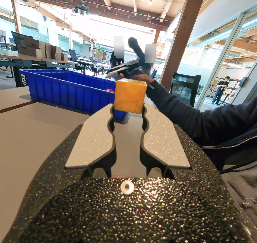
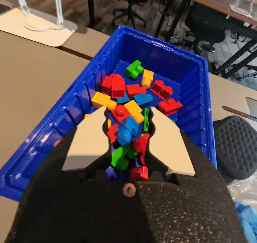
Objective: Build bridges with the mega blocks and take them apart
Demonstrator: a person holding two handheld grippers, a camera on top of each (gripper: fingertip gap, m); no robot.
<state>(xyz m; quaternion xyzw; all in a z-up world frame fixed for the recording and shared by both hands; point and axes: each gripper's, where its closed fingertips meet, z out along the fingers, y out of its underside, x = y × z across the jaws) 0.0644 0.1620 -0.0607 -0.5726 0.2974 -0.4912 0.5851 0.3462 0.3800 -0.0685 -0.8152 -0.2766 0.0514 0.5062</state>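
My left gripper (image 1: 128, 108) is shut on a yellow-orange mega block (image 1: 130, 95) and holds it at its fingertips above the grey table. My right gripper (image 2: 128, 109) is open and hovers over a blue bin (image 2: 187, 74). The bin holds several loose red, yellow, blue and green blocks. A blue block (image 2: 127, 130) shows between the open fingers, untouched by them; I cannot tell whether it is lying on the pile or in the air. In the left wrist view the right gripper (image 1: 122, 69) is held by a hand over the bin (image 1: 62, 90), behind the yellow block.
A grey table (image 1: 34, 125) lies in front of the bin. A white lamp base (image 2: 41, 26) stands at the table's far left. A black mesh chair back (image 2: 236, 143) is to the right of the bin. A dark sleeve (image 1: 194, 118) reaches in from the right. The gap from one gripper's tips to the other's is roughly 35 cm.
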